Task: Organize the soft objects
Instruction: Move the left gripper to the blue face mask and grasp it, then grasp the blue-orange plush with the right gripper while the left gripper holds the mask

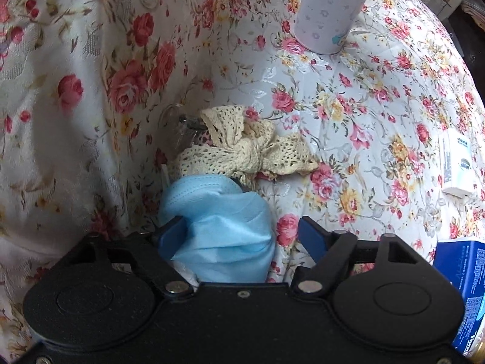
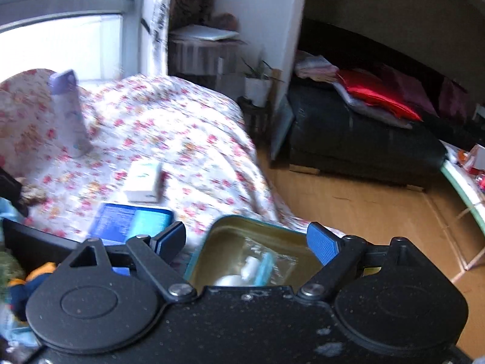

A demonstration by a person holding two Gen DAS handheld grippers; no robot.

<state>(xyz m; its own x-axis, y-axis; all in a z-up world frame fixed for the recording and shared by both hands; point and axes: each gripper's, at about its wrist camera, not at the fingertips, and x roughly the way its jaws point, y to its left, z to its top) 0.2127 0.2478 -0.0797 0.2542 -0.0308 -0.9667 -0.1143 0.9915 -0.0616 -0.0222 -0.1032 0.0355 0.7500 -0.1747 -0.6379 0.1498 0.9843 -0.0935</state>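
Floral bedspread (image 1: pixel 363 97) fills my left wrist view, rucked up into a wall of cloth on the left. Nearest me, my left gripper (image 1: pixel 239 233) points steeply down with a crumpled blue face mask (image 1: pixel 218 230) between its blue pads; the left pad presses into the mask, the right pad stands clear of it with bedspread showing in the gap, so I cannot tell whether it truly grips. Just beyond the mask lies a cream lace bow (image 1: pixel 242 148), touching it, in the fold where the cloth rises. A white carton (image 1: pixel 456 166) sits toward the right edge of the bed, a blue packet (image 1: pixel 460 291) nearer me at that side, and a pale lilac bottle (image 1: pixel 330 9) stands upright farthest off.

My right gripper (image 2: pixel 246 241) hangs released, jaws wide, over an open tin (image 2: pixel 254 257) holding a clear bag with something white and blue. Past it lie the blue packet and white carton, then the bottle, blurred, near the window (image 2: pixel 60 30).
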